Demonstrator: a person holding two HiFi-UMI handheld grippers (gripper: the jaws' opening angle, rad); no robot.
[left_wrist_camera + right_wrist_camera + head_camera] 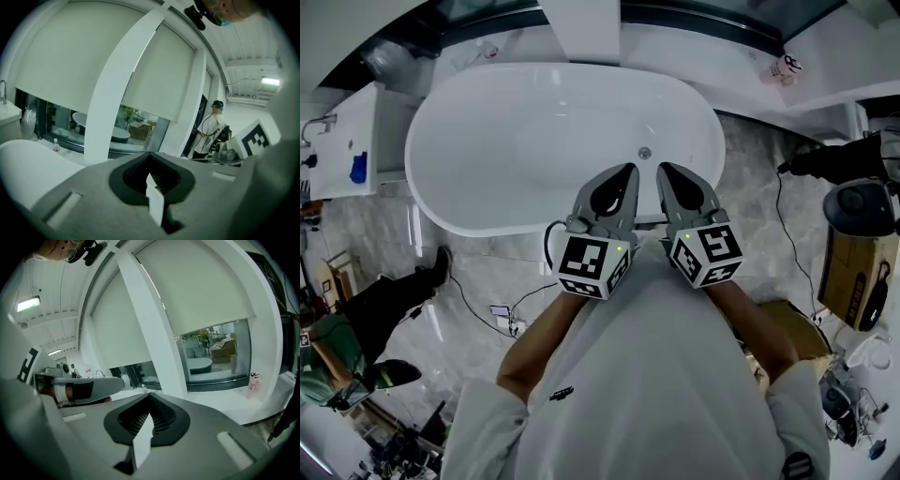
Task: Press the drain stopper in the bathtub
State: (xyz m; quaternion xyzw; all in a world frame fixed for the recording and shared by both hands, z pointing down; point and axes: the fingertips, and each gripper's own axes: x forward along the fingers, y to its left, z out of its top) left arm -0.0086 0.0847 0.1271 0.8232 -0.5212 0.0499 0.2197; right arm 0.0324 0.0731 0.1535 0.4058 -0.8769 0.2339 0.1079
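Head view only: the white oval bathtub (pixel 487 202) stands on a grey marble floor (pixel 750 225). Inside it the view shows smooth white surface and the drain stopper (pixel 644 153), a small round metal disc on the tub floor towards its near-right side. The left gripper (pixel 630 170) and right gripper (pixel 664 170) are held side by side over the bathtub's near rim. Their tips point into the tub, and the stopper appears just past and between the tips, untouched. A small bottle (pixel 786 67) stands on the ledge beyond the tub's far-right end. Neither gripper view shows the stopper, since both look level across the room at roller blinds (pixel 65 56) and a window. Left gripper view: the left gripper (pixel 151 155) has its jaws brought together at the tips with nothing held. The bathtub's rim (pixel 28 161) curves at lower left, a standing person in a cap (pixel 212 129) is at right, and the right gripper's marker cube (pixel 255 138) sits beside it. Right gripper view: the right gripper (pixel 149 397) is likewise closed on nothing. The left gripper (pixel 82 389) lies alongside at left, and the bottle (pixel 253 380) stands on the ledge at right.
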